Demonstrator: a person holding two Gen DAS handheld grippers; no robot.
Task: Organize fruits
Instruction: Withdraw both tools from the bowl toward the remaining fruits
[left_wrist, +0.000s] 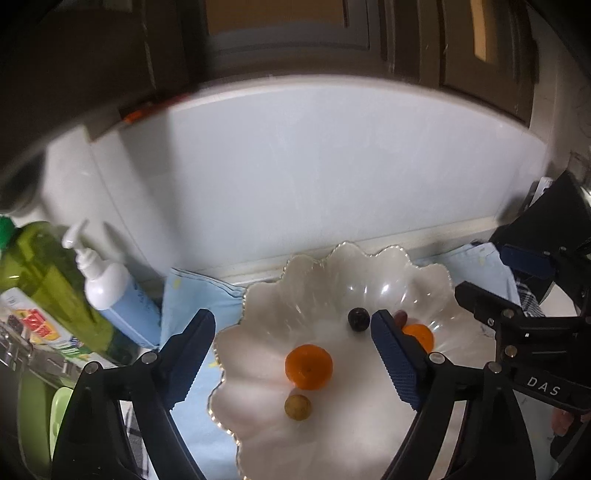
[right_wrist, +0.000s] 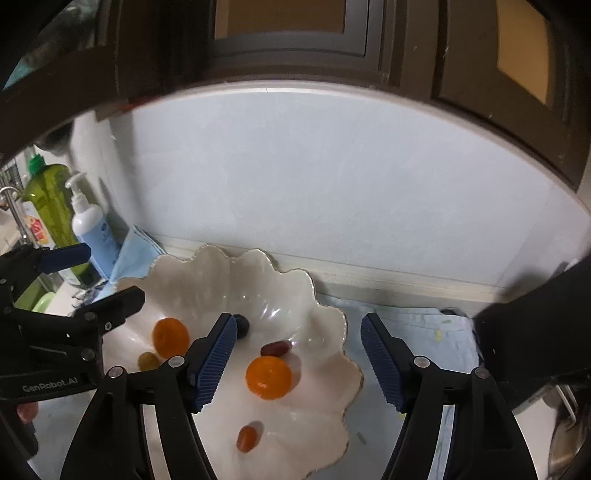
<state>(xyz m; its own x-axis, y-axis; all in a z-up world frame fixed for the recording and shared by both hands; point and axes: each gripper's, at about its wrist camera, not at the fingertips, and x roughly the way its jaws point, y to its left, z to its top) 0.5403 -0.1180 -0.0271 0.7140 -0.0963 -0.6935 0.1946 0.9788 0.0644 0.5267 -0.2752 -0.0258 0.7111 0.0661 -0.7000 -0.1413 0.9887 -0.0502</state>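
Both claws, left claw (left_wrist: 291, 354) and right claw (right_wrist: 299, 354), hang released and hold nothing, low in the frame over the white scalloped bowl (right_wrist: 325, 413) of small fruits.

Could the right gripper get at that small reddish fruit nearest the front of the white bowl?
Probably yes. The right gripper hangs open over the bowl, and the reddish fruit lies alone just below it, nothing covering it.
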